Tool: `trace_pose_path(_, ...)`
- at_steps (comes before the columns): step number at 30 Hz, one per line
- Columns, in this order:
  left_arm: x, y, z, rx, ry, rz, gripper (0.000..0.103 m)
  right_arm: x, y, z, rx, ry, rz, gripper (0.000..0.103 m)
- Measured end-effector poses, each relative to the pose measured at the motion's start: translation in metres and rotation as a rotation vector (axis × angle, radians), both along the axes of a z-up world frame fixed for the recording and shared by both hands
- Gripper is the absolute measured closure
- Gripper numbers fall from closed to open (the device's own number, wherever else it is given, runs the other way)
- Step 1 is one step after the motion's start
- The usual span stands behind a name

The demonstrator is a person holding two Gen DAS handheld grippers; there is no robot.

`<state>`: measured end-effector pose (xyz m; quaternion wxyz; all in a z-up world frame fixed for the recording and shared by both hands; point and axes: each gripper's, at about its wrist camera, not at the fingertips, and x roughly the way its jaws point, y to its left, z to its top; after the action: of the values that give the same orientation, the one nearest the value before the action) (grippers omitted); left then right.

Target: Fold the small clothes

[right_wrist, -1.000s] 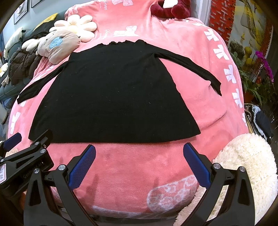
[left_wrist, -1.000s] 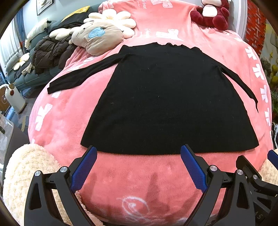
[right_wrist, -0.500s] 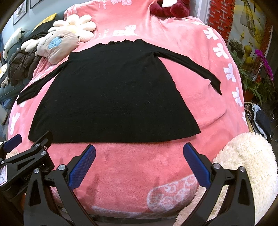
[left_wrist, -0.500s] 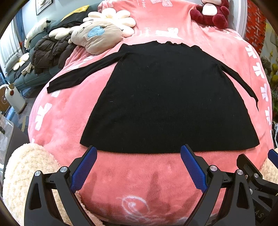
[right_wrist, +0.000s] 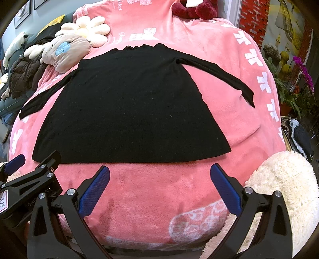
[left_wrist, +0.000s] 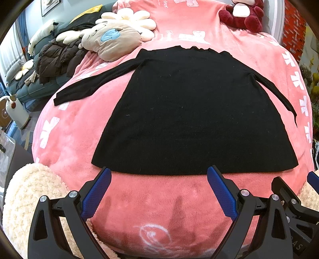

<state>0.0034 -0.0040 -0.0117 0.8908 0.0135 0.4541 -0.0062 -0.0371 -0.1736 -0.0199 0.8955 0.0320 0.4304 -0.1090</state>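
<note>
red plush toy [left_wrist: 242, 15]: head cut off by the top edge in both views.
wall pictures [right_wrist: 24, 14]: cropped by the fisheye rim, contents unreadable.
pink blanket lettering [left_wrist: 164, 2]: too small and warped to read.
right gripper [left_wrist: 295, 201]: only its black frame shows in the left view, cut by the edge.
label tag [right_wrist: 3, 201]: digits partly cropped.

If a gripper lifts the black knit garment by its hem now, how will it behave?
The black knit garment lies flat and thin, so it will probably hang limp. Its long sleeves are spread wide and will likely trail. The fleecy pink blanket may cling slightly to the knit.
</note>
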Motion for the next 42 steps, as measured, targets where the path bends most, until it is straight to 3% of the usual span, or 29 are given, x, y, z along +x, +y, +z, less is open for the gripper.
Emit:
trace_pose_path(37, -0.001, 0.003, -0.004, 0.002, 0.018, 0.009, 0.009, 0.000, -0.001, -0.008, 0.011, 0.027, -0.003, 0.005)
trace_pose_path(39, 0.003, 0.004, -0.002, -0.017, 0.030, 0.016, 0.009, 0.006, -0.003, -0.009, 0.021, 0.049, 0.004, 0.005)
trace_pose_path(42, 0.010, 0.013, 0.006, -0.120, 0.047, 0.025, 0.008, 0.027, -0.029, 0.008, 0.091, 0.023, 0.002, 0.005)
